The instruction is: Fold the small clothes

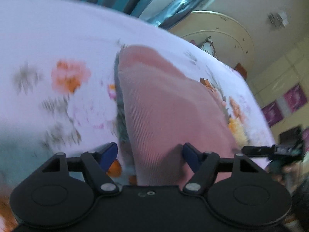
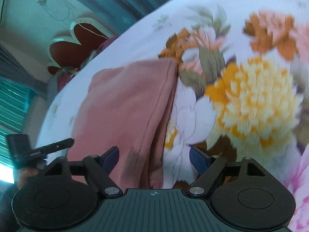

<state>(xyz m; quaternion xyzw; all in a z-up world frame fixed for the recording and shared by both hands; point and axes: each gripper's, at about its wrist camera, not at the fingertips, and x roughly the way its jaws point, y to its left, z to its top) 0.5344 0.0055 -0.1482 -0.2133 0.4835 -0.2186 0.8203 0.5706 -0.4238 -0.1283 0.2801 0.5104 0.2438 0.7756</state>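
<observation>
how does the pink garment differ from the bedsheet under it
The pink garment is one plain dusty pink; the bedsheet is pale with big orange, yellow and pink flowers. The garment is small and lies folded with a long crease; the bedsheet spreads flat far beyond it. The garment shows fine ribbing; the bedsheet looks smooth. Both are soft fabric.

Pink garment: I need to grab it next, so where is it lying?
The pink garment lies on the floral bedsheet, straight ahead between the left gripper's open jaws; in the right wrist view it sits left of centre.
</observation>
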